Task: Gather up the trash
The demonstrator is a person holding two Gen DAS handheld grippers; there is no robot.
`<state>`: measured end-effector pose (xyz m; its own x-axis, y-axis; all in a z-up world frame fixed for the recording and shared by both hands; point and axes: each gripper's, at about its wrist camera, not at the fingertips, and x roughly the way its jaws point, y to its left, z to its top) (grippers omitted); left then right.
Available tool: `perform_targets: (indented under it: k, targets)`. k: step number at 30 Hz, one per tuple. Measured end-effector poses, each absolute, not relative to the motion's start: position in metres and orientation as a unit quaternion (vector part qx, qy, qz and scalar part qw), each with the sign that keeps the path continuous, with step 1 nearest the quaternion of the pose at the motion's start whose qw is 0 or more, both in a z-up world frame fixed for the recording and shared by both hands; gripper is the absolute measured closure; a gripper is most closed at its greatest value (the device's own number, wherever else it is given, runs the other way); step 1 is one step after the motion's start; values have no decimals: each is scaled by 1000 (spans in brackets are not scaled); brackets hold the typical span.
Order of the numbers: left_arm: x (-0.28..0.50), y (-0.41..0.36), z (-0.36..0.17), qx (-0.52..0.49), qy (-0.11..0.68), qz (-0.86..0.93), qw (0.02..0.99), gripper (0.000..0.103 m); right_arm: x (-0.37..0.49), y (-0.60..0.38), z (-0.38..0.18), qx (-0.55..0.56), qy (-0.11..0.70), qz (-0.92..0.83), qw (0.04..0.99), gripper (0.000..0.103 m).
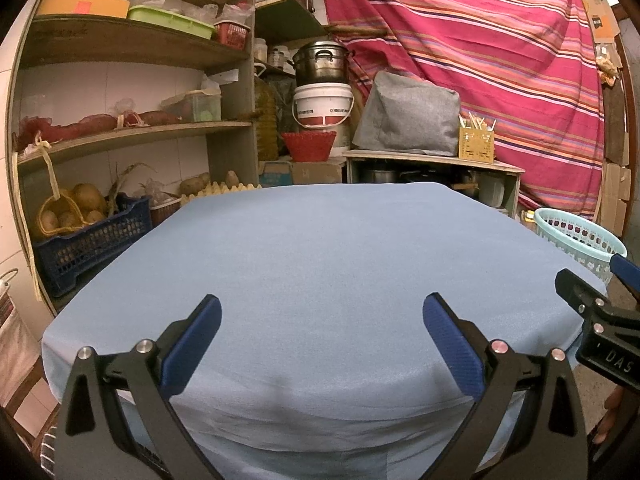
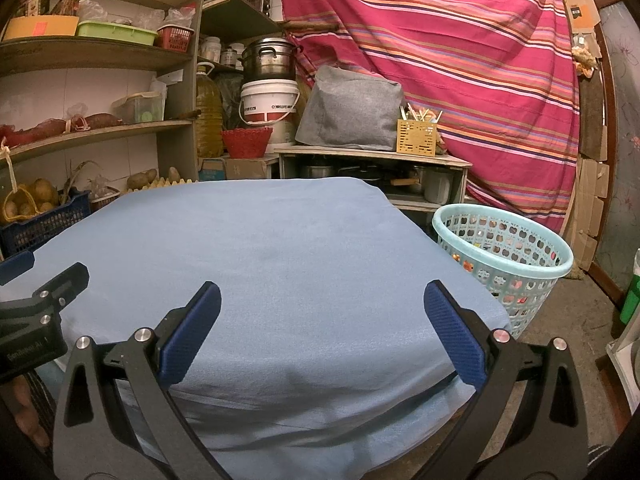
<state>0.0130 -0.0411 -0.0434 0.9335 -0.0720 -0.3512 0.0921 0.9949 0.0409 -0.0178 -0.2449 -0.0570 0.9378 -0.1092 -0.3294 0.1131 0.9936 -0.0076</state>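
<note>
right wrist view, round perforated plastic basket (image 2: 506, 254), possibly holding scraps

Left wrist view: looks forward and slightly down between its own tongs (image 1: 322, 334), from the near edge of the blue-covered counter (image 1: 320, 248), close above it, facing the shelves (image 1: 132, 128) and striped cloth (image 1: 480, 60). Right wrist view: same heading and height, set further right, so the perforated basket (image 2: 505, 257) sits in full beside the counter (image 2: 280, 240). Both views share the counter top, shelves (image 2: 100, 128), white bucket (image 1: 323, 104), grey bundle (image 1: 408, 114), cloth and basket (image 1: 576, 236); each catches the other tongs at its side edge
</note>
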Motion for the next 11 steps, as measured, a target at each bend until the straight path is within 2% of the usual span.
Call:
perform_targets:
  k: [11]
  targets:
    - [13, -43, -44, 28, 178, -42, 983, 5, -17, -247, -60, 5, 169, -56, 984, 4]
